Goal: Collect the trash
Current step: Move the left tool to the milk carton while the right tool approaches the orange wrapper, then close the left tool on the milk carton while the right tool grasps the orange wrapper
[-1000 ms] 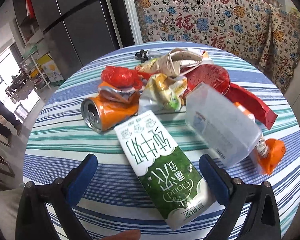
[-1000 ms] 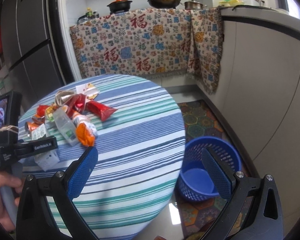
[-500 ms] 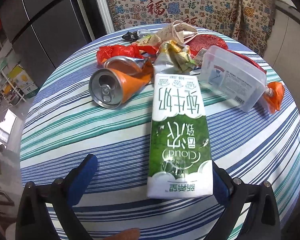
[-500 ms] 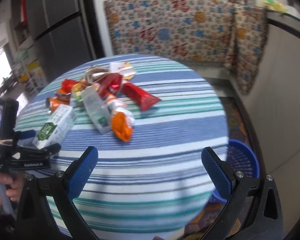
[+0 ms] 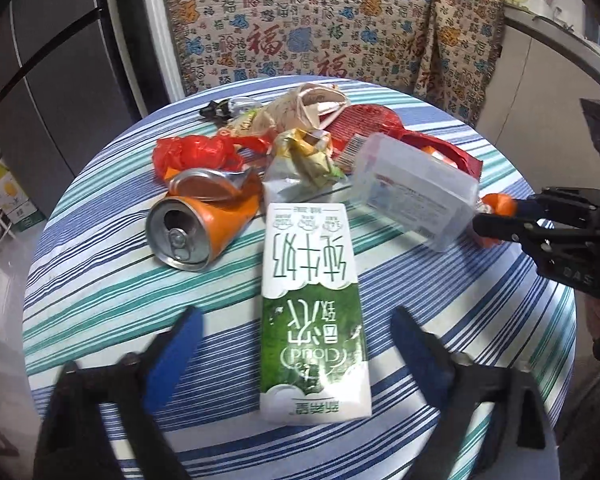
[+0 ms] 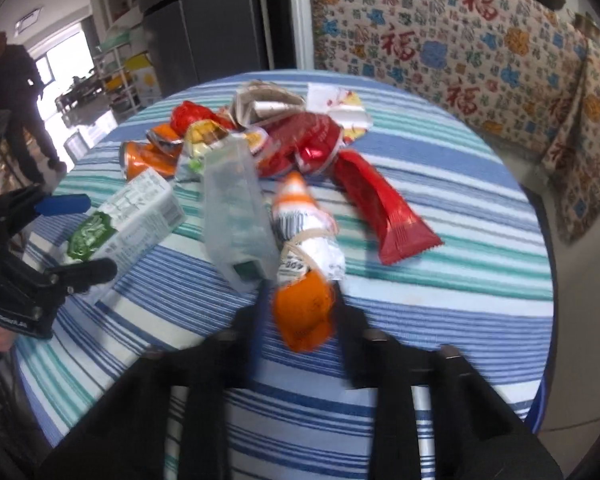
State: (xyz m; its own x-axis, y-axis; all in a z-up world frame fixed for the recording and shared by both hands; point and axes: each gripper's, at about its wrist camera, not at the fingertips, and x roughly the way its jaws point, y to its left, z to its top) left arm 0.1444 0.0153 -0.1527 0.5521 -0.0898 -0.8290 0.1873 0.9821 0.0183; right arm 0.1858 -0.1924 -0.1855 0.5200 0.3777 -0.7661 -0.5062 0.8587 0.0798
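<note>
A green and white milk carton [image 5: 312, 320] lies on the striped round table [image 5: 100, 280]. My left gripper [image 5: 296, 316] straddles the carton's near end. Its jaws are closing, and a gap still shows on each side between the blue pads [image 5: 172, 344] and the carton. My right gripper [image 6: 302, 300] is closing on the orange end of a white and orange wrapper [image 6: 308, 240], which fills the space between its fingers. The left wrist view shows the right gripper [image 5: 496, 220] at the table's right, pinching that wrapper. The picture there is blurred.
Behind the carton lie a crushed orange can [image 5: 196, 232], a clear plastic box [image 5: 412, 192], a red bag [image 5: 196, 152], a long red wrapper [image 6: 384, 208] and several crumpled packets. A patterned cloth [image 5: 300, 32] hangs behind the table. A person [image 6: 16, 92] stands at the far left.
My right gripper swung from above the floor and blue basket over to the table and closed around the orange wrapper. My left gripper's fingers drew in beside the milk carton.
</note>
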